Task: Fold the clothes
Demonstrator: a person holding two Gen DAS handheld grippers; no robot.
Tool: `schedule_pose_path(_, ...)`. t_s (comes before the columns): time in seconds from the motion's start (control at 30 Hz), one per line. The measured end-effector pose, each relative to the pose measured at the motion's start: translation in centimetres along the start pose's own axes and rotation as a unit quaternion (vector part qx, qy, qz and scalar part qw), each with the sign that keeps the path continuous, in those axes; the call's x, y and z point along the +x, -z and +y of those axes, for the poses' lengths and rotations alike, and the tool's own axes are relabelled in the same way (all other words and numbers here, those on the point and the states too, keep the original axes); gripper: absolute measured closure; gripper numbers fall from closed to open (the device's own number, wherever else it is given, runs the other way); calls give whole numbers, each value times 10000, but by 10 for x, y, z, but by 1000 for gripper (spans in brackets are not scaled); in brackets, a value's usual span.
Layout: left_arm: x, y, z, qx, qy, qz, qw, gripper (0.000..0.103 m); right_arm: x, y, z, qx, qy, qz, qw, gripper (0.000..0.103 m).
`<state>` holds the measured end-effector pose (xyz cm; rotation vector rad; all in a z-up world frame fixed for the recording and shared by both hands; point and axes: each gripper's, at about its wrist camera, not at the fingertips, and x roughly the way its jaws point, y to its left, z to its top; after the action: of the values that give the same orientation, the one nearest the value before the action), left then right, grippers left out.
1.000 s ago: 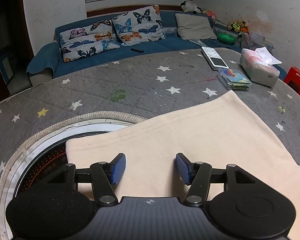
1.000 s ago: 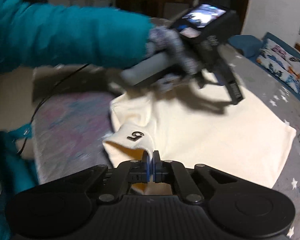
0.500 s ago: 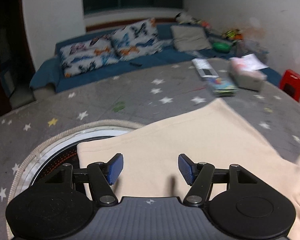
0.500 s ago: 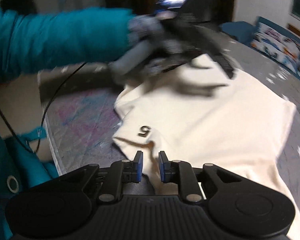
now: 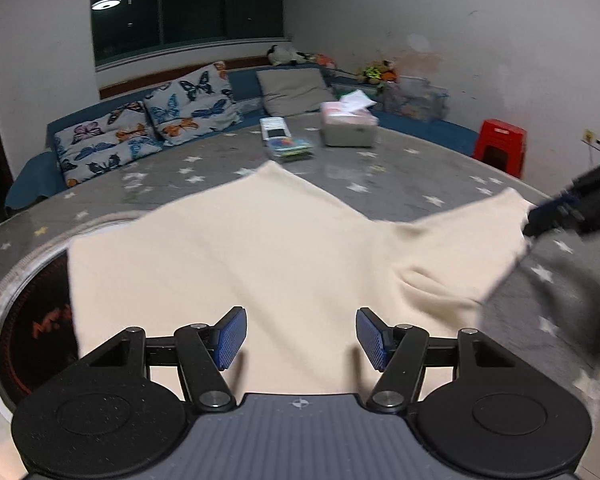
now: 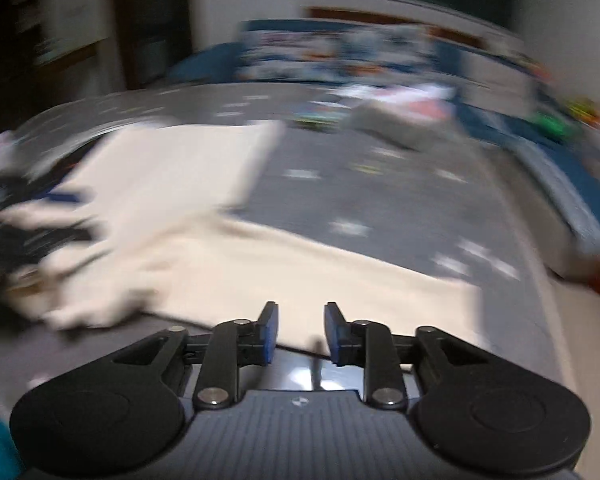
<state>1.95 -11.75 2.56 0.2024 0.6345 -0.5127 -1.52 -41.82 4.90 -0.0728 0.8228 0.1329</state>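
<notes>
A cream garment (image 5: 268, 256) lies spread on the grey star-patterned cover (image 5: 400, 168), with one sleeve (image 5: 472, 240) stretched out to the right. My left gripper (image 5: 300, 338) hovers open over the garment's near part, with nothing between its blue pads. At the right edge of the left wrist view, my right gripper (image 5: 540, 220) sits at the sleeve's end. In the blurred right wrist view that gripper (image 6: 301, 332) is open just short of the cream cloth (image 6: 320, 276), and the left gripper (image 6: 60, 200) is a dark smear at the far left.
A round dark opening with a ribbed rim (image 5: 24, 312) shows at the left under the garment. Further back on the cover lie a tissue box (image 5: 350, 130), a white device (image 5: 275, 128) and a colourful case (image 5: 292, 147). Butterfly pillows (image 5: 148, 128) and a red stool (image 5: 500, 148) stand beyond.
My right gripper has opened and let go of the cloth by the "5" mark, then swung fast to the right. The sleeve now stretches rightward. My left gripper has tilted upward, staying open.
</notes>
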Motion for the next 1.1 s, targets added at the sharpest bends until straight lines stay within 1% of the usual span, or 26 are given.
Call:
schedule_pose_path(0.1, -6, 4, -10, 17, 27, -92, 10000, 40, 0, 11, -38, 564, 588, -86, 9966, 74)
schedule_pose_path(0.17, -8, 7, -15, -3, 61, -87, 9999, 40, 0, 18, -57, 869, 790, -132, 9930, 73)
schedule_pose_path(0.27, -8, 10, -19, -39, 67, -34, 10000, 40, 4, 25, -76, 1185, 762, -156, 9899, 73)
schedule_pose_path(0.37, -9, 13, -22, -28, 55, 20, 10000, 40, 13, 30, -81, 1283, 668, -77, 9895, 73)
schedule_pose_path(0.4, -9, 15, -23, -15, 43, 30, 10000, 40, 15, 32, -80, 1283, 649, -52, 9896, 74)
schedule_pose_path(0.43, -10, 16, -24, -2, 31, 41, 10000, 40, 15, 33, -77, 1240, 648, -50, 9902, 76)
schedule_pose_path(0.47, -10, 17, -24, -6, 21, 59, 10000, 40, 14, 33, -76, 1180, 646, -69, 9909, 88)
schedule_pose_path(0.5, -10, 19, -25, -15, 21, 82, 10000, 40, 12, 32, -74, 1119, 644, -87, 9916, 91)
schedule_pose_path(0.53, -10, 20, -26, -11, 35, 97, 9999, 40, 11, 31, -71, 1007, 699, -126, 9924, 92)
schedule_pose_path(0.6, -10, 21, -28, 51, 56, 107, 9999, 40, 9, 23, -61, 656, 942, -254, 9931, 95)
schedule_pose_path(0.7, -10, 23, -31, 126, 105, 129, 9998, 40, 3, 11, -57, 243, 1359, -521, 9891, 95)
schedule_pose_path(0.77, -9, 25, -32, 149, 118, 133, 9997, 40, 2, 5, -58, 66, 1543, -620, 9861, 95)
schedule_pose_path(0.83, -9, 26, -32, 154, 114, 127, 9997, 41, 10, 3, -62, 97, 1550, -547, 9863, 95)
schedule_pose_path(0.9, -10, 27, -32, 130, 108, 116, 9998, 41, 26, 10, -66, 173, 1541, -327, 9874, 94)
schedule_pose_path(0.97, -11, 27, -33, 129, 113, 112, 9998, 41, 35, 18, -69, 263, 1532, -292, 9874, 93)
schedule_pose_path(1.03, -13, 27, -32, 134, 132, 108, 9998, 40, 33, 18, -70, 343, 1533, -304, 9871, 88)
schedule_pose_path(1.07, -15, 27, -32, 143, 141, 103, 9997, 40, 32, 16, -68, 373, 1461, -306, 9881, 83)
schedule_pose_path(1.1, -16, 26, -32, 152, 151, 96, 9997, 40, 32, 13, -63, 350, 1350, -321, 9897, 83)
